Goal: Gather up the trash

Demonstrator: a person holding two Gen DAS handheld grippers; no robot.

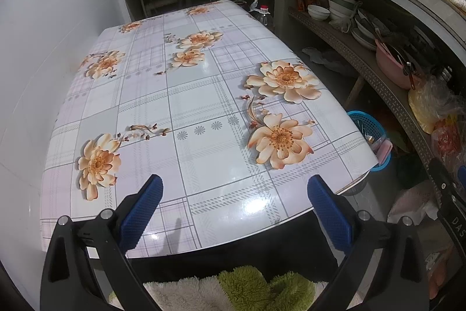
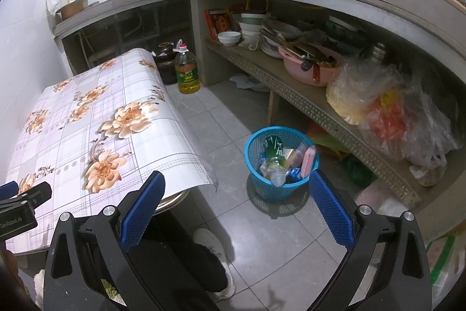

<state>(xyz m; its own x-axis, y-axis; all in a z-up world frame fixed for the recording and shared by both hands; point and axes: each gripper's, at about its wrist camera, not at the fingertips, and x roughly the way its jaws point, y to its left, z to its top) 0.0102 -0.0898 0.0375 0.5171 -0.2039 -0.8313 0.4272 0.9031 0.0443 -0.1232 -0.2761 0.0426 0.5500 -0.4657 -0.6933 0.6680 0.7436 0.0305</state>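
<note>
- Left gripper spread, empty, over bare table.
- Right gripper spread, empty, above blue basket, lower centre, already holding trash.
- Likely finished; next, check floor.

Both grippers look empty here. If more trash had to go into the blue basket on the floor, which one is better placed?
Right. The right gripper, open and empty, faces the blue basket with clear floor between. The left gripper, also open, looks over the table, whose edge hides most of the basket.
</note>
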